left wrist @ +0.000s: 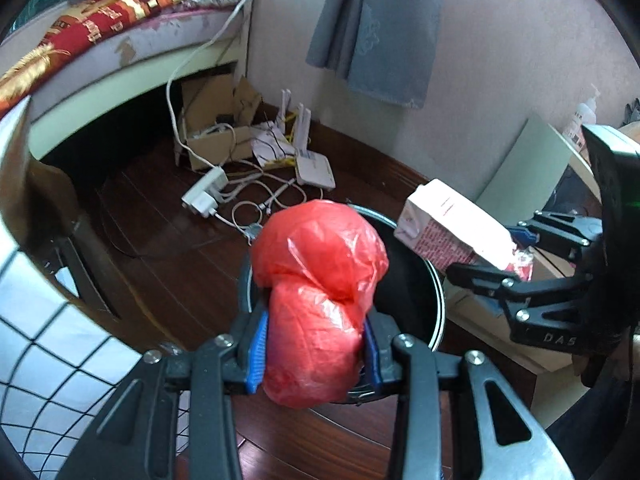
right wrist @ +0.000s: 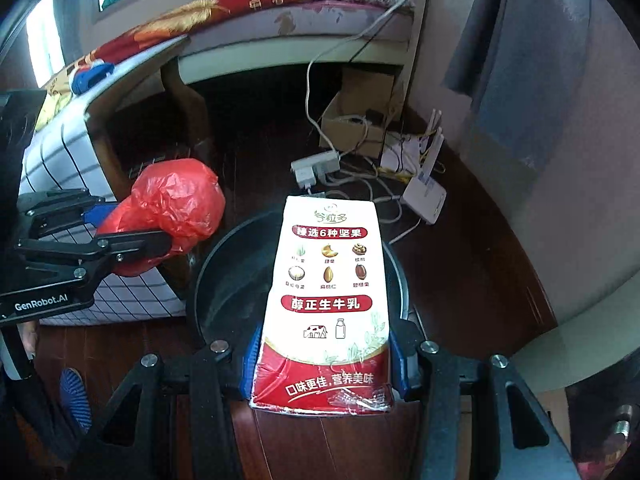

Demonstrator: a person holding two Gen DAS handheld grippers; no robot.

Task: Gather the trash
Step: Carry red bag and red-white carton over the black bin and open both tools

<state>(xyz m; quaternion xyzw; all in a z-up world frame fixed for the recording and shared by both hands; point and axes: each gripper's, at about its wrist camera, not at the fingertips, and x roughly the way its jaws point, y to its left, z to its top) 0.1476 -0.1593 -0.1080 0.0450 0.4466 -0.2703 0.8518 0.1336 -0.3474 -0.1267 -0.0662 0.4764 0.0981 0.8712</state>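
My left gripper (left wrist: 316,344) is shut on a crumpled red plastic bag (left wrist: 320,280) and holds it above the near rim of a round black trash bin (left wrist: 408,284). My right gripper (right wrist: 324,364) is shut on a red and white milk carton (right wrist: 328,288) and holds it over the same bin (right wrist: 228,280). In the left wrist view the carton (left wrist: 448,232) and right gripper (left wrist: 500,264) hang at the bin's right side. In the right wrist view the bag (right wrist: 172,208) and left gripper (right wrist: 116,228) are left of the bin.
The bin stands on a dark wooden floor. Behind it lie a power strip (left wrist: 204,196), tangled cables, a white router (left wrist: 314,168) and an open cardboard box (left wrist: 216,128). A bed (left wrist: 100,40) is at the back left and a checked white cloth (left wrist: 48,344) at the left.
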